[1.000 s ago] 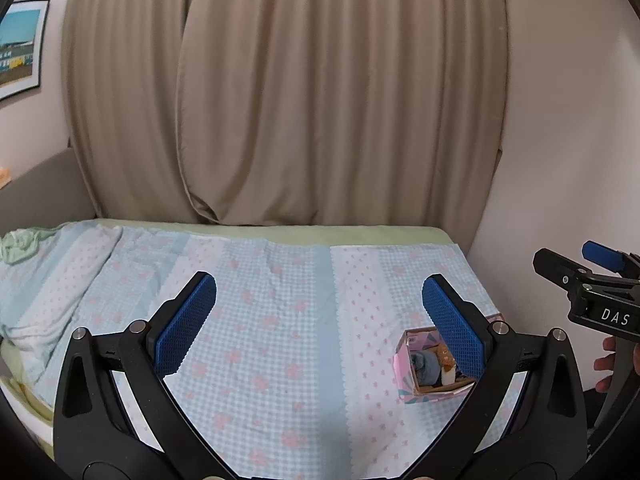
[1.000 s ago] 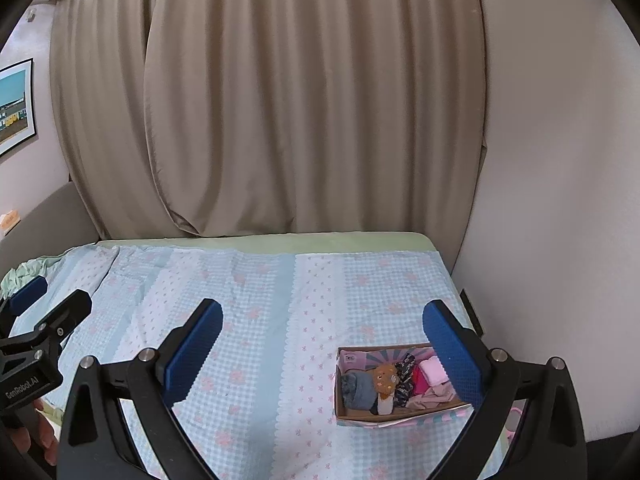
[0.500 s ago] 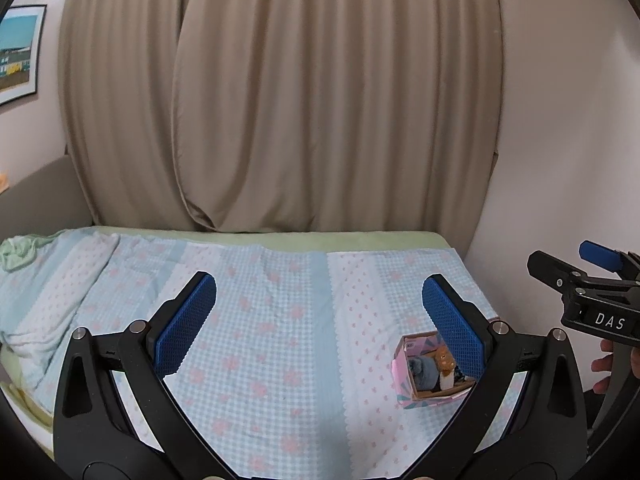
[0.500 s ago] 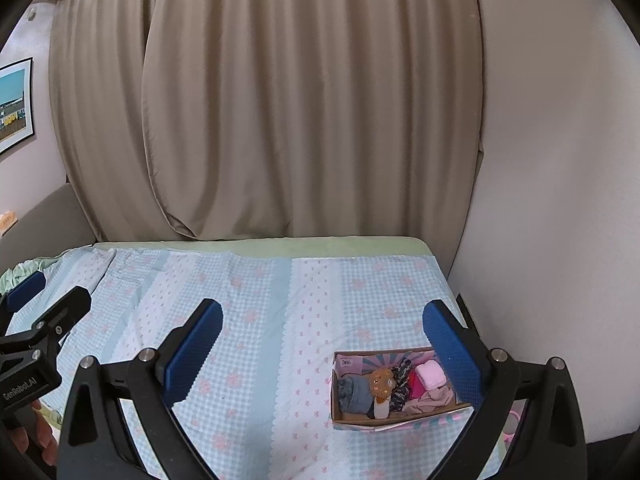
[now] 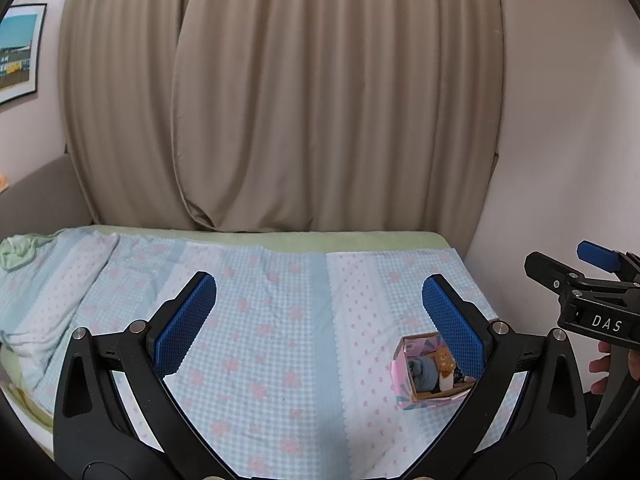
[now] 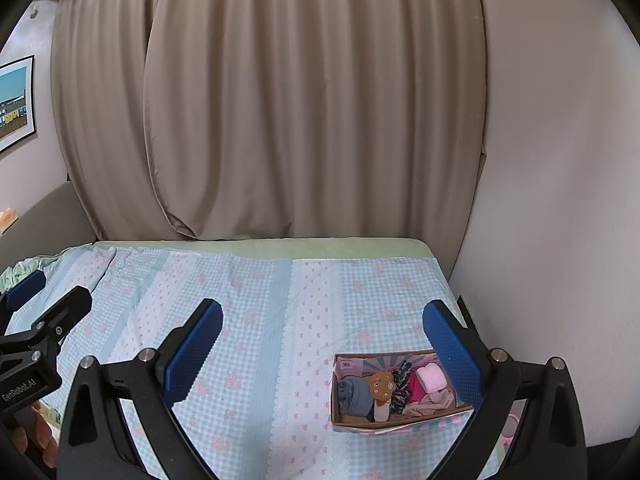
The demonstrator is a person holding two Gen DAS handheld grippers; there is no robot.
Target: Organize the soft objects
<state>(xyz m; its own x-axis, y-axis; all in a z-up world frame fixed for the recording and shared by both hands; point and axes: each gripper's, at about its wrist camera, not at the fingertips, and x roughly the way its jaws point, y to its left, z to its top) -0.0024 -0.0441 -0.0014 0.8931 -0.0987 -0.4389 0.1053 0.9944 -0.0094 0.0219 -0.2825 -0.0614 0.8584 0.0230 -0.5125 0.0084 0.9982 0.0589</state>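
The box sits on the bed near the right wall, long axis crosswise, partly hidden by a pad. Left tool and right tool hang spread, empty.

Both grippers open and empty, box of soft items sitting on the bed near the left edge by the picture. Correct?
One thing is off: the box sits on the bed near its right edge, by the plain wall, not on the left by the picture. The right wrist view shows this. The left gripper and right gripper are open and empty, as you said.
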